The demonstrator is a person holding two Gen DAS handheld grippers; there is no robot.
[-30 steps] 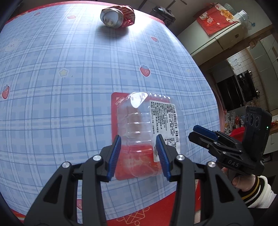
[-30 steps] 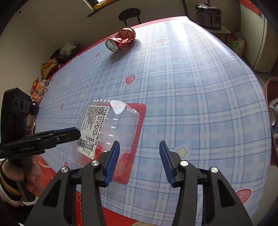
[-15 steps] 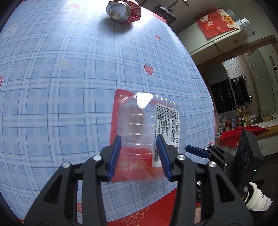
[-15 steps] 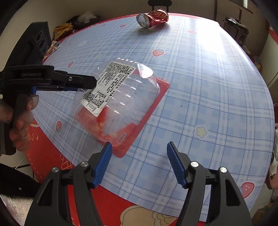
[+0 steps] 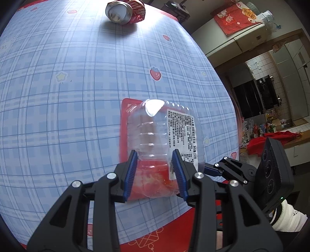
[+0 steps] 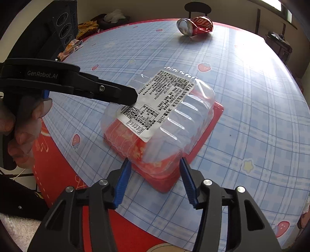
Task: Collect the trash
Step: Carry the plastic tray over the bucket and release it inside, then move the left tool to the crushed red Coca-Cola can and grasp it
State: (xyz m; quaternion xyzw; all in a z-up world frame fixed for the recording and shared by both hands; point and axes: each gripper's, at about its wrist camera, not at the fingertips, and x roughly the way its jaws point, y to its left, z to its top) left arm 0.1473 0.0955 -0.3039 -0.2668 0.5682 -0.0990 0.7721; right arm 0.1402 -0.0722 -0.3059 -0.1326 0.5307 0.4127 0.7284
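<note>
Now, the left tool (image 5: 155,172) has its blue pads pressed on the near end of a clear plastic tray (image 5: 160,139), gripping it; its jaws have just closed further on the plastic. The tray, red inside and with a white printed label (image 6: 155,102) on top, looks tilted, far end raised, over a red card (image 6: 211,124) that lies flat on the surface (image 5: 58,106). Whether the tray and card are joined I cannot tell.

In the right wrist view the left tool comes in from the left, its black tip at the label's left edge, with a hand (image 6: 21,133) wrapped round its grip.

The right tool (image 6: 155,182) is half open; its jaws have just been closing from a wider gap. The near corner of the tray sits between the pads, but they do not press on it.

The surface is covered by a blue checked cloth with strawberry and star prints and a red border. A crushed red can (image 6: 194,26) lies on its side at the far edge, well apart from the tray.

A white sleeve (image 5: 288,217) shows at lower right in the left wrist view, behind the right tool's black body. Kitchen cabinets (image 5: 240,36) and a red hanging cloth (image 5: 236,16) stand beyond the surface, far right.
</note>
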